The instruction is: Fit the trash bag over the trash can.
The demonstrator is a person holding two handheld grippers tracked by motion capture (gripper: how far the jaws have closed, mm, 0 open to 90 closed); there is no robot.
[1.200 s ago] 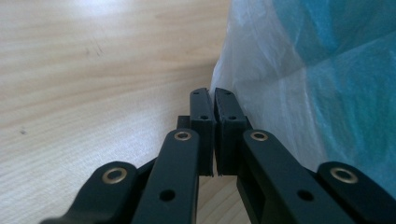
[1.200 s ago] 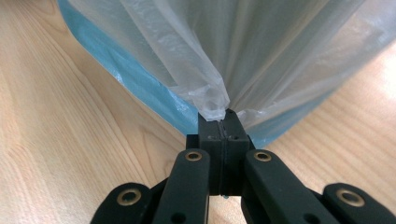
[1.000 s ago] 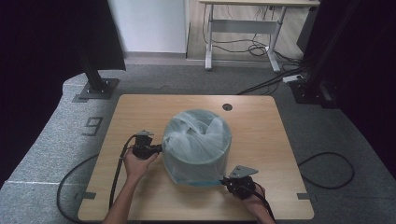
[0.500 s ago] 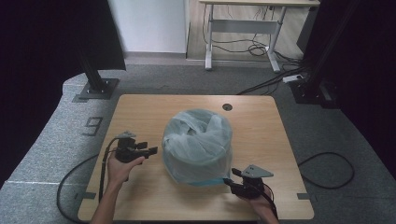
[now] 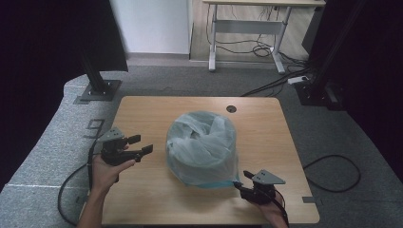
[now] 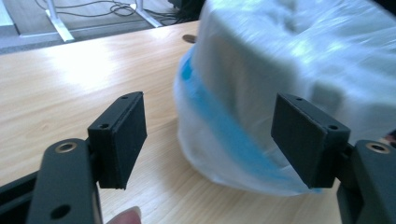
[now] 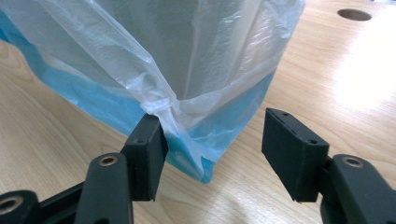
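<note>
On the left part of the wooden table (image 5: 142, 199), near the edge, the left gripper (image 5: 140, 145) is held in a hand (image 5: 107, 168) above the table surface, and it points to the right, toward the bin. Its jaws have just been opening, and they stand wide apart with nothing between them; in the left gripper view the two black pads (image 6: 120, 137) frame the wood and the lower side of the bin, but they do not touch it. At the middle of the table stands the round bin (image 5: 202, 147), covered with a pale, half-transparent plastic bag (image 7: 187, 56), and a blue band shows along its lower rim. A small round hole (image 5: 231, 109) is in the table top behind the bin, on the far side. To the right, near the front edge, the right gripper (image 5: 243, 179) lies low beside the bottom of the bin. Its jaws have also just been opening and are released; in the right gripper view a gathered fold of the bag hangs between them and lies against the left pad (image 7: 149, 154), while the other pad stays clear of it.
</note>
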